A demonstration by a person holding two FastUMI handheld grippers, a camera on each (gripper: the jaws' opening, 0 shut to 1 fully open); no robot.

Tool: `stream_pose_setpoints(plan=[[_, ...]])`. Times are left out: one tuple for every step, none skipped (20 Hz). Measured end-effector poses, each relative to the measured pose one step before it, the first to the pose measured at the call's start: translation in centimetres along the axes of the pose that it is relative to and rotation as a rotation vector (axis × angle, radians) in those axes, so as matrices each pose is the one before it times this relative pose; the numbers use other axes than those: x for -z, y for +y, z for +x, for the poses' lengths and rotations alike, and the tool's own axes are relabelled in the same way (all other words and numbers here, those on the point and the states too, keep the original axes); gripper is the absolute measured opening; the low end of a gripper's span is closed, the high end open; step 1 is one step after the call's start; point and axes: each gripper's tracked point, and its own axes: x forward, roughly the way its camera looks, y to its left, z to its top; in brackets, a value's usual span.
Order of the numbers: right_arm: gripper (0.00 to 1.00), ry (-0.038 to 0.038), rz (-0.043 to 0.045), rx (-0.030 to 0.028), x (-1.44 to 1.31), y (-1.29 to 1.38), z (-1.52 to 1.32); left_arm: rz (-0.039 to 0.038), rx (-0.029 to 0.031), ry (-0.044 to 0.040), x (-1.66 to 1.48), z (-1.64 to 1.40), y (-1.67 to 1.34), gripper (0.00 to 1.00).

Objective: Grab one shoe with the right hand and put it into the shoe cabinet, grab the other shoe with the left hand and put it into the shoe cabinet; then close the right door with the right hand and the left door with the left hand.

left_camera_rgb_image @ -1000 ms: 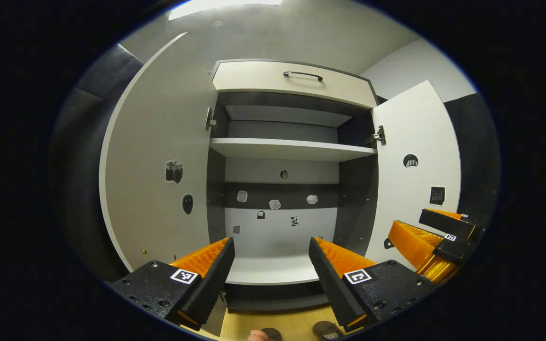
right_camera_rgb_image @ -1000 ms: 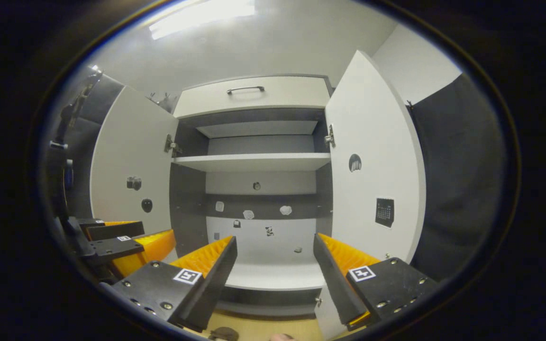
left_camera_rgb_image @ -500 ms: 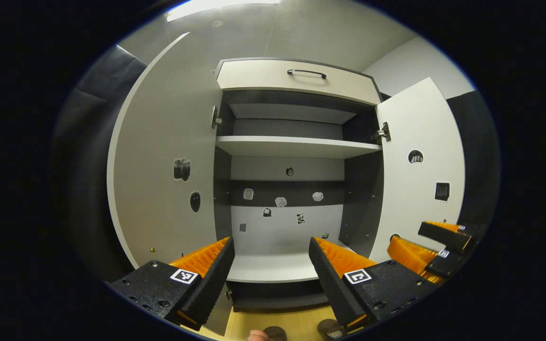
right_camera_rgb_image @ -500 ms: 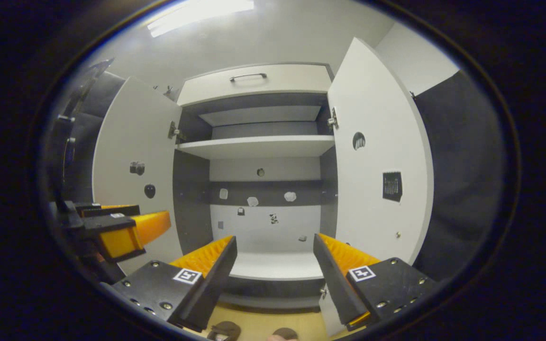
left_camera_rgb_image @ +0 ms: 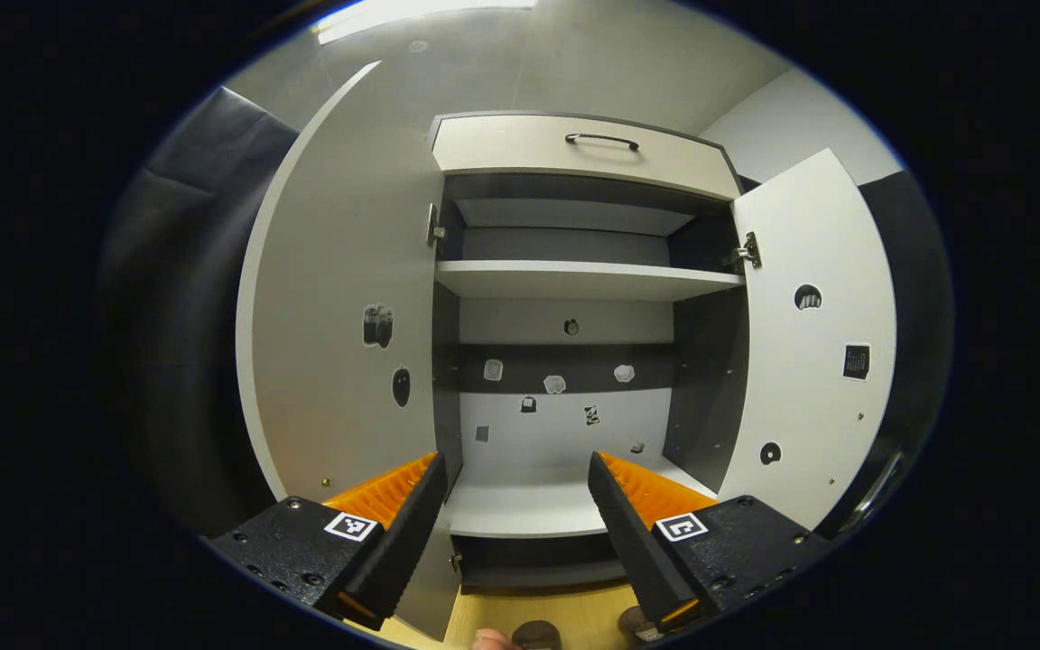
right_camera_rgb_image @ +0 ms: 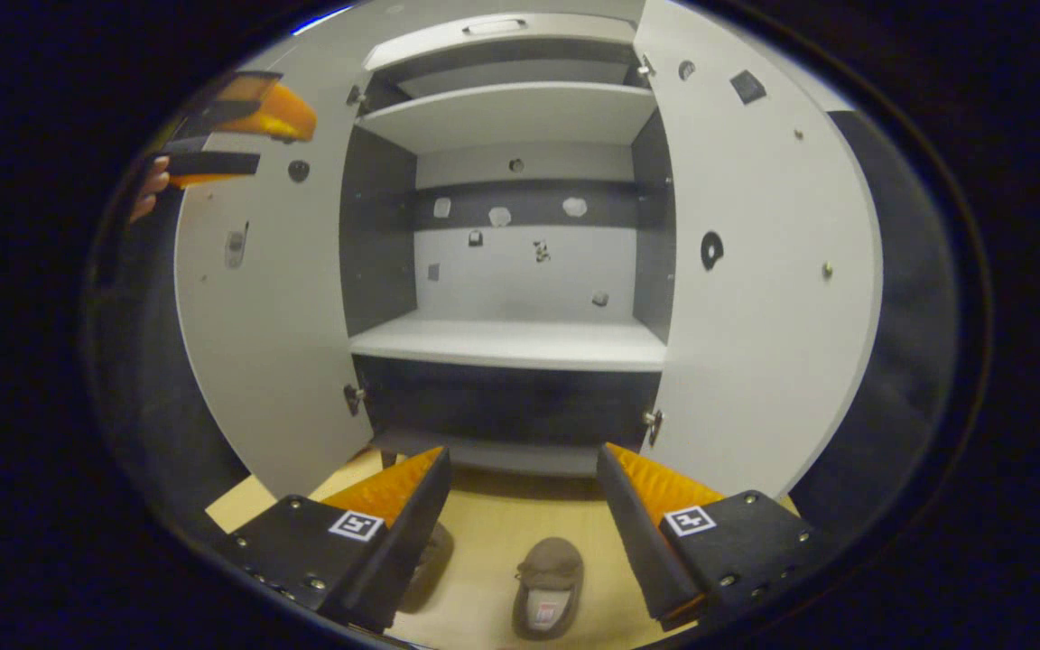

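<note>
Step one, reach for shoe: right hand-held gripper point(right_camera_rgb_image: 520, 506) wide, empty, above shoe point(right_camera_rgb_image: 549, 587) on floor point(right_camera_rgb_image: 484, 524); next, lower and straddle it; left hand-held gripper point(left_camera_rgb_image: 515, 506) wide, facing cabinet point(left_camera_rgb_image: 574, 271)

My left tongs point(left_camera_rgb_image: 515, 506) stand wide apart with nothing between them, aimed straight into the shoe cabinet point(left_camera_rgb_image: 583, 361). Both of its doors hang open: the left door point(left_camera_rgb_image: 339, 307) swung wide on one side, the right door point(left_camera_rgb_image: 813, 361) on the other. Above the opening sits a drawer point(left_camera_rgb_image: 574, 153) with a dark handle. Inside I see 2 shelves, an upper shelf point(left_camera_rgb_image: 583, 278) and a lower shelf point(left_camera_rgb_image: 529, 515), both bare. Small stickers dot the back panel and the doors. Below, on the pale floor point(left_camera_rgb_image: 520, 614), the toes of 2 shoes point(left_camera_rgb_image: 538, 635) peek in.
</note>
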Motion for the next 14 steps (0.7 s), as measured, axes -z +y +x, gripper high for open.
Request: stream_pose_setpoints(plan=[[0.97,0.05671,-0.00686,-0.00775,2.683,0.263,0.533,-0.00047,-0.00205,0.00108,0.144,0.065,0.064,0.96],[0.98,0.05282,0.00233,-0.01272,2.828,0.261,0.750,-0.00047,-0.00250,0.00148,0.005,0.012,0.068,0.96],[0.95,0.05882,0.00330,-0.00854,2.568,0.190,0.592,0.00012,-0.00252,0.00102,0.068,-0.085,0.201,0.96],[0.92,0.05538,0.00716,-0.00644,2.718,0.051,0.837,0.00103,-0.00337,0.00275,0.041,-0.057,0.202,0.96],[0.86,0.05471,0.00766,-0.00469,2.545,-0.022,0.661,0.00130,-0.00400,0.00225,0.139,-0.006,0.170,0.96],[0.84,0.05307,0.00877,-0.00371,2.246,-0.057,0.573,0.00138,-0.00378,0.00231,0.044,-0.011,0.175,0.96],[0.84,0.04012,0.00879,-0.00221,1.975,-0.038,0.442,0.00132,-0.00435,0.00226,0.120,-0.106,0.151,0.96],[0.84,0.03122,0.00727,-0.00300,1.310,0.067,0.848,0.00228,-0.00418,0.00421,0.098,-0.055,0.182,0.96],[0.84,0.02537,0.00148,-0.00449,1.003,-0.046,0.688,0.00198,-0.00387,0.00434,0.172,-0.038,0.110,0.96],[0.84,0.02251,0.00136,0.00017,1.284,-0.014,0.898,0.00194,-0.00320,0.00363,0.110,-0.009,0.093,0.96],[0.85,0.02053,0.00257,0.00132,0.738,-0.143,0.693,0.00133,-0.00440,0.00387,0.164,-0.082,0.139,0.96],[0.85,0.01095,0.00458,0.00254,0.502,-0.093,0.752,0.00186,-0.00477,0.00453,0.127,-0.050,0.170,0.93],[0.85,0.00605,0.00702,0.00364,0.126,-0.166,0.723,0.00181,-0.00532,0.00374,0.132,-0.094,0.177,0.96],[0.85,0.00202,0.00829,0.00335,0.057,-0.180,0.528,0.00293,-0.00527,0.00263,0.052,-0.065,0.156,0.96]])
